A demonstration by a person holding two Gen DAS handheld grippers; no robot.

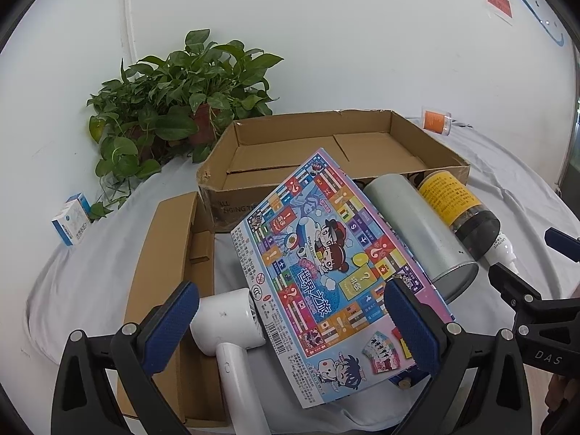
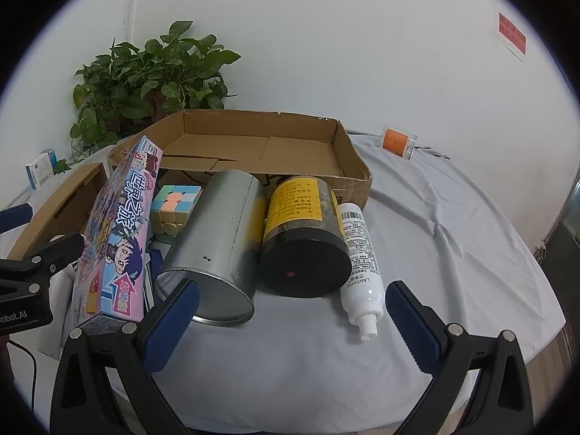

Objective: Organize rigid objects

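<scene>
Lying at left, tilted on hairdryer point(image 1: 232, 320): board-game box point(image 1: 326, 272), light, stiff, best pinched by its thin edges, left gripper point(image 1: 290, 330) gaping around it. Resting rightward before cardboard tray point(image 2: 348, 152): slippery metal tin point(image 2: 217, 243), jar point(image 2: 304, 232), bottle point(image 2: 360, 253), right gripper point(image 2: 291, 320) gaping, gripping nothing.

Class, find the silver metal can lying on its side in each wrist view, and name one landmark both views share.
Left wrist: silver metal can lies right of centre, between the board game box and the yellow-labelled jar.
Right wrist: it lies left of centre.
Shared landmark: the open cardboard box behind it.
</scene>
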